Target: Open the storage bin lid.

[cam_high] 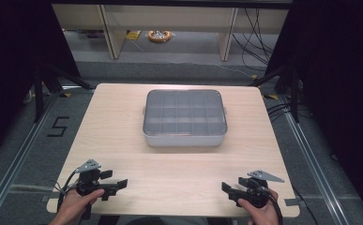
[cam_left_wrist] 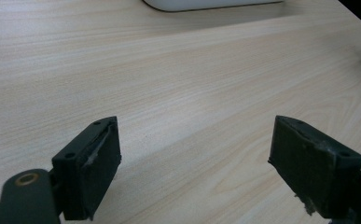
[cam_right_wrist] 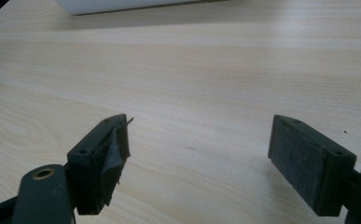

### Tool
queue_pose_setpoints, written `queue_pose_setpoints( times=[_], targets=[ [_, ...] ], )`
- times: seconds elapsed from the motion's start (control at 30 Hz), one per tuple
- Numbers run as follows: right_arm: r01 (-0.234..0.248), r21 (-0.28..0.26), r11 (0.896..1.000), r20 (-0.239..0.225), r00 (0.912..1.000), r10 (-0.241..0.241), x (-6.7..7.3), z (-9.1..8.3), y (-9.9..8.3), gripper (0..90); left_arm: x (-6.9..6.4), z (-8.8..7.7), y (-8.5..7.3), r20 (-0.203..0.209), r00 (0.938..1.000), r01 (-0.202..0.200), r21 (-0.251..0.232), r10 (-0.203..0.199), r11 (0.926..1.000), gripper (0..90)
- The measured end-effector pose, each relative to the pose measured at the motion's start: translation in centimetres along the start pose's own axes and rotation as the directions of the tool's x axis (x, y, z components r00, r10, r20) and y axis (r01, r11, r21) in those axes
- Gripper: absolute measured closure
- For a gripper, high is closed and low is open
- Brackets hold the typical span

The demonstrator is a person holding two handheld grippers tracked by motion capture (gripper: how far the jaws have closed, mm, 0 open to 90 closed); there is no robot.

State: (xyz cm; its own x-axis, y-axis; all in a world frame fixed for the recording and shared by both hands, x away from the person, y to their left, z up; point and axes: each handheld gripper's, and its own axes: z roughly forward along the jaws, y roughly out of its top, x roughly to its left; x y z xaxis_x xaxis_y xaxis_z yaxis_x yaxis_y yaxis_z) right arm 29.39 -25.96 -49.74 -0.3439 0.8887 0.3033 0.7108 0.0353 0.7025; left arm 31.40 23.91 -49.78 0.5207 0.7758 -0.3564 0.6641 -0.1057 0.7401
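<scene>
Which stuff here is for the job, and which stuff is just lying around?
For the job:
- compartment box with its clear lid on, in the middle of the table
- left gripper, open, holding nothing
- right gripper, open, holding nothing

Just lying about:
- yellow roll on the floor beyond the table
- black cables on the floor at the back right

Number on floor (cam_high: 58, 126): "5", in black tape, left of the table.
Box: no readable label.
Table: no readable text.
Grippers: no readable marks.
</scene>
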Motion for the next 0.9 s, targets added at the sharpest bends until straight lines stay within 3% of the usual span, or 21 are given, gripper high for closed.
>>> queue_pose_setpoints(
  times=[0.1,0.13,0.3,0.37,0.4,0.47,0.5,0.53,0.73,0.87,0.9],
  targets=[
    [-0.002,-0.010,1.000,-0.010,0.9999,0.002,-0.1,0.0,0.0,21.4,0.0,0.0,0.0,0.000,1.0000,0.006,0.001,-0.006,1.0000,15.9],
    [-0.054,-0.008,0.999,-0.019,0.9984,0.054,0.2,0.0,-0.1,21.4,0.0,0.1,0.0,0.000,1.0000,0.008,0.001,-0.008,1.0000,15.9],
    [-0.046,-0.016,0.999,-0.010,0.9989,0.046,0.1,-0.1,0.0,21.8,0.1,0.1,0.0,0.004,0.9998,0.021,0.003,-0.021,0.9998,15.9],
    [-0.021,-0.024,0.999,-0.019,0.9996,0.021,-0.3,0.0,0.1,21.9,0.2,0.2,0.0,0.005,0.9996,0.028,0.003,-0.028,0.9996,15.9],
    [-0.042,-0.039,0.998,-0.057,0.9976,0.039,-0.4,0.1,0.1,22.0,0.2,0.2,0.0,0.005,0.9996,0.029,0.003,-0.029,0.9996,15.9],
    [-0.048,-0.049,0.998,-0.056,0.9974,0.045,-0.5,0.1,0.1,22.3,0.1,0.2,0.1,-0.001,0.9997,0.026,0.002,-0.026,0.9997,15.9],
    [-0.098,-0.046,0.994,-0.068,0.9932,0.094,-0.2,0.0,0.1,22.6,0.1,0.2,0.1,-0.005,0.9998,0.018,0.002,-0.018,0.9998,15.8],
    [-0.073,-0.057,0.996,-0.065,0.9954,0.070,-0.5,0.0,0.1,22.5,0.1,0.2,0.1,-0.010,0.9998,0.015,0.000,-0.015,0.9999,15.8],
    [-0.099,-0.078,0.992,-0.077,0.9927,0.093,-0.8,0.1,0.3,21.7,0.2,0.2,0.2,-0.008,0.9998,0.016,0.003,-0.016,0.9999,15.7],
    [-0.091,-0.080,0.993,-0.080,0.9933,0.084,-1.0,0.2,0.3,21.6,0.2,0.2,0.2,-0.010,0.9996,0.025,0.002,-0.025,0.9997,15.7],
    [-0.123,-0.074,0.990,-0.093,0.9889,0.116,-0.8,0.1,0.4,21.5,0.2,0.2,0.2,-0.009,0.9997,0.021,0.002,-0.021,0.9998,15.7]
  ],
)
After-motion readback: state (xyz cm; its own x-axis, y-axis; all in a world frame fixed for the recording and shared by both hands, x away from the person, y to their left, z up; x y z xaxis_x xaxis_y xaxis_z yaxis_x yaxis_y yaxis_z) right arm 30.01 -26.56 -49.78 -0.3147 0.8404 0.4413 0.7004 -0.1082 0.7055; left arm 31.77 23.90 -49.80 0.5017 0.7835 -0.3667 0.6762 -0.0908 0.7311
